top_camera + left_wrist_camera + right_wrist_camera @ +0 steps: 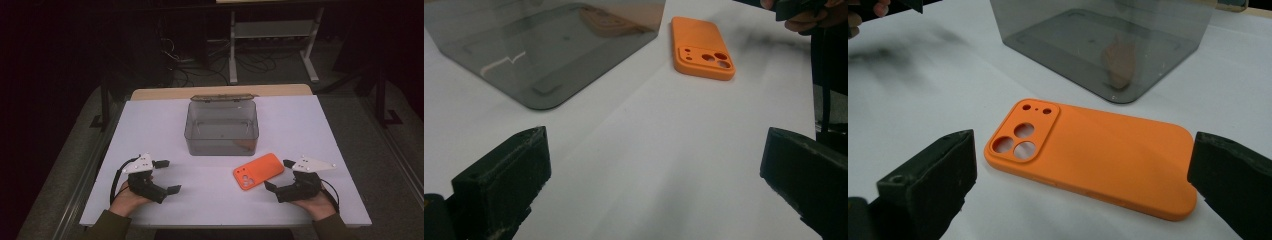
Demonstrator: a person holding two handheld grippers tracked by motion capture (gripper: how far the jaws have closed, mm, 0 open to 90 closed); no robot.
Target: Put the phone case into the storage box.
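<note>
An orange phone case [258,171] lies flat on the white table, camera cutouts up, just in front of a clear grey plastic box [222,127] with its lid open at the back. My right gripper [279,175] rests on the table right of the case, open, its jaws wide on either side of the orange phone case [1093,152] without touching it. My left gripper [167,176] sits at the table's front left, open and holding nothing. From it the orange phone case [700,47] lies far ahead, beside the grey box [541,47].
The white table top [150,125] ends close in front of both hands. A wooden strip [165,93] runs along its far edge. Beyond it, a white metal shelf frame [272,35] and tangled cables [192,65] lie on the dark floor.
</note>
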